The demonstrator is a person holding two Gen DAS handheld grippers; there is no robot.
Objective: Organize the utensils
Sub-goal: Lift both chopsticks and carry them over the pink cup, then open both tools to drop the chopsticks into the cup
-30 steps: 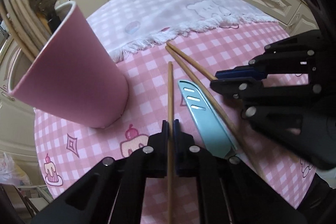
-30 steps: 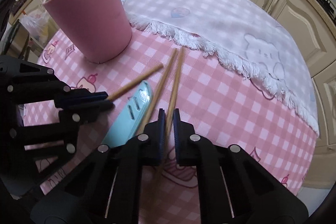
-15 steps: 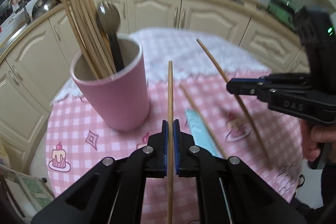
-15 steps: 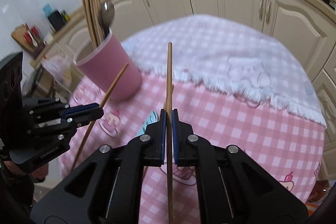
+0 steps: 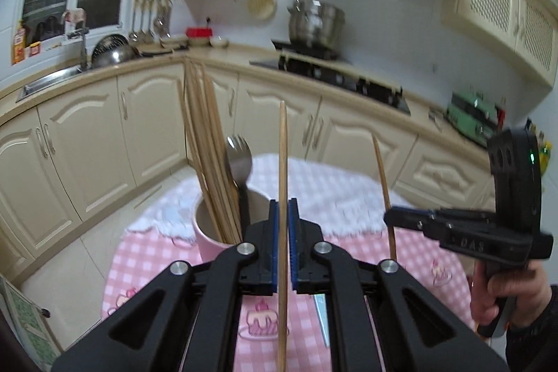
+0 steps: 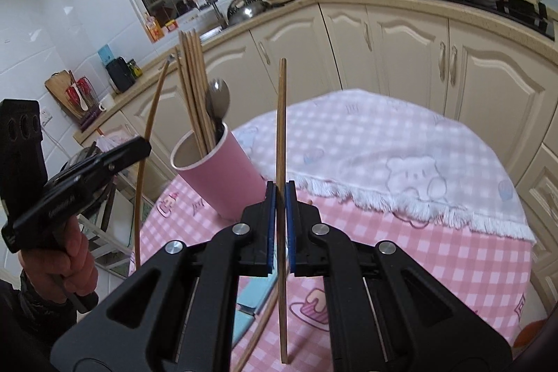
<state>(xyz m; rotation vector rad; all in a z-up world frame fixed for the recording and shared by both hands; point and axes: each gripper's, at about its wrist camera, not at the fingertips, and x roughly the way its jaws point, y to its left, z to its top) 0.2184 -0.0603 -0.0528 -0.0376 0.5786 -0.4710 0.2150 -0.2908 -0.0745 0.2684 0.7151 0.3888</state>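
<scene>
Left wrist view, left gripper (image 5: pixel 283 225) pinching a slim, pale wooden chopstick (image 5: pixel 282 162) upright, right gripper (image 6: pixel 280 215) likewise.

two wooden chopsticks are held upright above the table, one (image 5: pixel 283 162) clamped in the left gripper (image 5: pixel 283 222), the other (image 6: pixel 281 128) in the right gripper (image 6: pixel 280 197), each pinched partway along its length with a long stretch above the blue pads. a pink cup (image 6: pixel 223 176) stands on the pink checked cloth, tilted in the fisheye view, holding a bundle of chopsticks (image 6: pixel 193 86) and a metal spoon (image 6: pixel 218 100) (dark handle down). one more chopstick (image 6: pixel 259 330) and a light blue knife (image 6: pixel 249 302) lie flat on the cloth.
</scene>
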